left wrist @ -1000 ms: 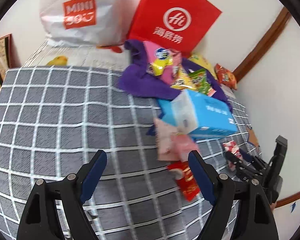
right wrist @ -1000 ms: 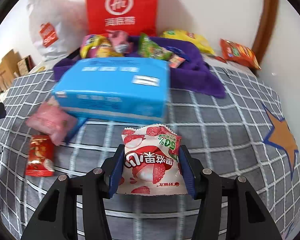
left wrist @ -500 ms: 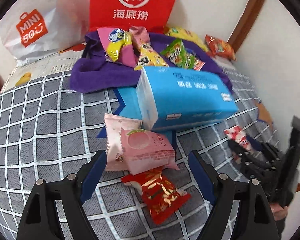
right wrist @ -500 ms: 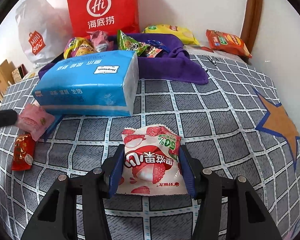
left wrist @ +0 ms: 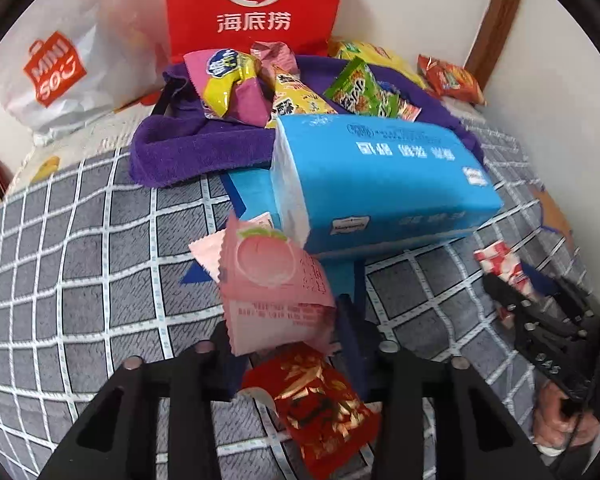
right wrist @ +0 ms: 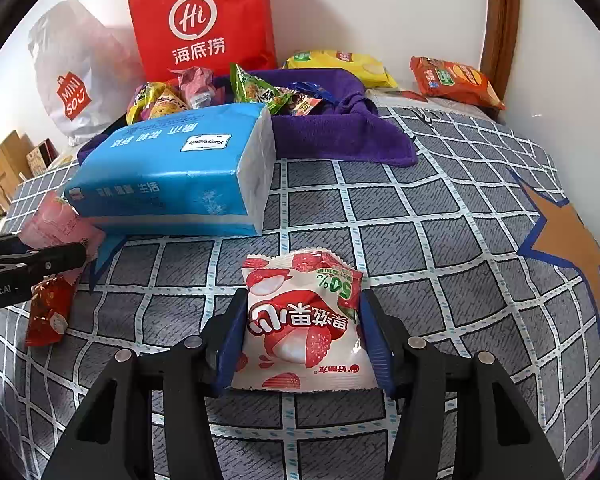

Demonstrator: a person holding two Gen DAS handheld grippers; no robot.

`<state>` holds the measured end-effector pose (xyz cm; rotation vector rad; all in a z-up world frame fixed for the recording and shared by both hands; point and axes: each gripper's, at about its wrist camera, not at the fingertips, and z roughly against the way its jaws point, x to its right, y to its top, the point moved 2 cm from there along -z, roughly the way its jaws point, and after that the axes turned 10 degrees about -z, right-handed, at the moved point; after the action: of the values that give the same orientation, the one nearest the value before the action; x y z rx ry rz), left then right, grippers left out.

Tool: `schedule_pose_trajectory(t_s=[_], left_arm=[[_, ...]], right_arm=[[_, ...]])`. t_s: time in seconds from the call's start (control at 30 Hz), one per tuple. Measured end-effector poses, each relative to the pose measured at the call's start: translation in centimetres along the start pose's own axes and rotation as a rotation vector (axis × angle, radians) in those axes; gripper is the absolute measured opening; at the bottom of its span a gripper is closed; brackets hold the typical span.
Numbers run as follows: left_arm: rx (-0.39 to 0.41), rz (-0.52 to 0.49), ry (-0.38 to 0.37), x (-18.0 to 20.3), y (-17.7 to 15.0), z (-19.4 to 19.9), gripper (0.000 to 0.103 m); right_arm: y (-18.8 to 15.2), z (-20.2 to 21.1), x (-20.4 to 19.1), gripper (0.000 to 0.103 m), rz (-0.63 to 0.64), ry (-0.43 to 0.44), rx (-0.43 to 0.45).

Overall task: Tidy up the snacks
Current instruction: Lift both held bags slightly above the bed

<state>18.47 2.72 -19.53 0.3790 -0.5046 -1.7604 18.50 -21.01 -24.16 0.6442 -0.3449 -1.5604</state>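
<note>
My left gripper (left wrist: 284,340) is shut on a pink peach snack packet (left wrist: 274,284), which stands up between the fingers above a red foil packet (left wrist: 324,408) on the checked bedspread (left wrist: 80,240). My right gripper (right wrist: 302,336) is shut on a white-and-red lychee snack packet (right wrist: 302,320); it also shows at the right of the left wrist view (left wrist: 504,268). The pink packet (right wrist: 58,228) and red foil packet (right wrist: 50,310) show at the left of the right wrist view. A purple towel (right wrist: 340,132) holds several snack bags (left wrist: 236,80).
A blue tissue pack (left wrist: 380,176) lies in front of the towel. A red paper bag (left wrist: 256,4) and a white Miniso bag (left wrist: 56,68) stand against the wall. A yellow chip bag (right wrist: 340,66) and an orange bag (right wrist: 456,80) lie at the back right.
My left gripper has swung toward the pink peach packet and closed on it; it was open before. My right gripper keeps its hold on the lychee packet.
</note>
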Motion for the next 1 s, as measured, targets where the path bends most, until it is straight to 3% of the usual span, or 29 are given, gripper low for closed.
schedule_pose_trajectory(t_s=[0.1, 0.27, 0.4, 0.57, 0.63, 1.0], left_arm=[[0.018, 0.043, -0.055, -0.9, -0.5, 1.3, 0.035], [0.027, 0.112, -0.082, -3.1, -2.2, 3.1, 0.035], [0.034, 0.149, -0.043, -5.2, -3.8, 3.9, 0.035], [0.003, 0.129, 0.041, -5.8, -5.0, 2.6, 0.035], [0.010, 0.126, 0.043, -5.9, -5.4, 2.2, 0.036], [0.144, 0.092, 0.058, -6.3, -5.9, 1.9, 0.035]], right_arm=[[0.0, 0.0, 0.0, 0.055, -0.004, 0.006, 0.000], [0.0, 0.0, -0.1, 0.056, 0.005, -0.001, -0.002], [-0.1, -0.1, -0.4, 0.057, 0.017, -0.013, -0.003], [-0.1, -0.1, -0.4, 0.057, 0.020, -0.015, -0.004], [-0.1, -0.1, -0.5, 0.057, 0.020, -0.014, -0.004], [-0.1, -0.1, -0.7, 0.061, 0.029, -0.012, -0.008]])
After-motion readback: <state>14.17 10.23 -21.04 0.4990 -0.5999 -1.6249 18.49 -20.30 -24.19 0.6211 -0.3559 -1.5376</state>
